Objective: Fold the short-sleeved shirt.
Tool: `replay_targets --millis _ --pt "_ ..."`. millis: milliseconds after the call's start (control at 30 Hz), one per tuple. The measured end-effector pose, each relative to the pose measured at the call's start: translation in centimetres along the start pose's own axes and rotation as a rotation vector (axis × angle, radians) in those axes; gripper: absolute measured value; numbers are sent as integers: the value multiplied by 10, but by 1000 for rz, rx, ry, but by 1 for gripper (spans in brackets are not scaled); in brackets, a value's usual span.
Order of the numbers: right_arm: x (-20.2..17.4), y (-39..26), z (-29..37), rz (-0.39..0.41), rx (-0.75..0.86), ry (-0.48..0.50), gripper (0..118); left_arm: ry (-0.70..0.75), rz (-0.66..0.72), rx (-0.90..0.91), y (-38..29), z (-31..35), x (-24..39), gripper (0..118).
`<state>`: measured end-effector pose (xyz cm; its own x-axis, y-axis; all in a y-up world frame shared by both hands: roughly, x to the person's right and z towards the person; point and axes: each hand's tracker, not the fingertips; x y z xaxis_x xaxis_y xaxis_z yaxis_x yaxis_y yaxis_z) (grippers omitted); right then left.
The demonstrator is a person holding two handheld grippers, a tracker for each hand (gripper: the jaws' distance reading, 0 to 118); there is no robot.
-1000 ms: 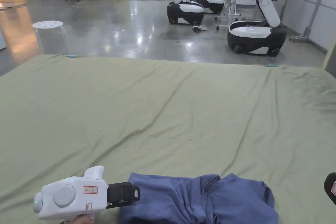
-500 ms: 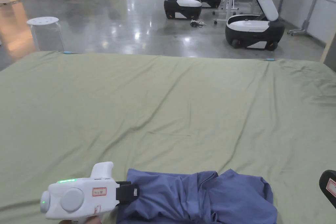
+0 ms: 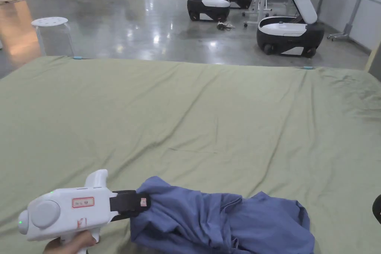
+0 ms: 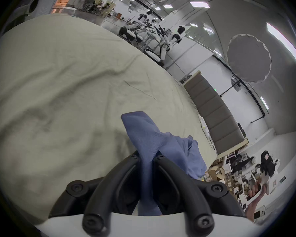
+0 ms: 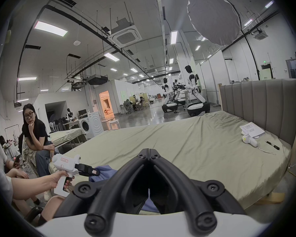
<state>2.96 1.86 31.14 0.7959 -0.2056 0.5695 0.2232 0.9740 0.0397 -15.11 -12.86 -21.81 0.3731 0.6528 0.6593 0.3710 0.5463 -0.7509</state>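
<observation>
Blue short-sleeved shirt (image 3: 223, 221) lies bunched at six o'clock on the green bed sheet (image 3: 193, 117). My left gripper (image 4: 147, 158) is clamped on one edge. My right gripper (image 5: 149, 152) is closed, empty. It looks soft, light and floppy; I'd grab the shoulders.

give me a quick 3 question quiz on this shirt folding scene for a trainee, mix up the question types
1. True or false: the left gripper is shut on the blue shirt.
2. The right gripper has its jaws: A) wide open B) closed with nothing between the tips C) clamped on a pen.
3. Fill in: the shirt lies bunched on the green ____.

Key: 1 true; 2 B; 3 bedsheet.
</observation>
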Motion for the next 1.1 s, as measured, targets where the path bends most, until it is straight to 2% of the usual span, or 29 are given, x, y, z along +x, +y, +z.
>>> replay_targets --millis 167,267,333,500,600,833,967,1033,1100 --pt "1 0 -3 -9 -1 2 0 111 28 114 17 51 -21 9" --pt "1 -3 -7 -27 -4 4 0 123 44 96 20 75 -29 9" --pt "0 -5 -11 -36 -13 10 0 176 -2 106 19 84 -23 9" --pt "-6 -7 -14 -30 -22 28 0 105 13 107 18 79 8 9" --pt "-7 -6 -14 -31 -22 33 0 -40 30 109 21 63 44 9" --pt "-1 1 -2 -25 1 20 0 -169 -19 47 11 -17 127 9" --pt "8 3 12 -36 19 -9 0 -137 -94 -50 -7 -84 156 9" --pt "13 5 22 -38 31 -32 0 -65 -143 -90 -18 -118 165 9" --pt "17 6 30 -40 38 -51 0 -25 -118 -118 -28 -143 168 9"
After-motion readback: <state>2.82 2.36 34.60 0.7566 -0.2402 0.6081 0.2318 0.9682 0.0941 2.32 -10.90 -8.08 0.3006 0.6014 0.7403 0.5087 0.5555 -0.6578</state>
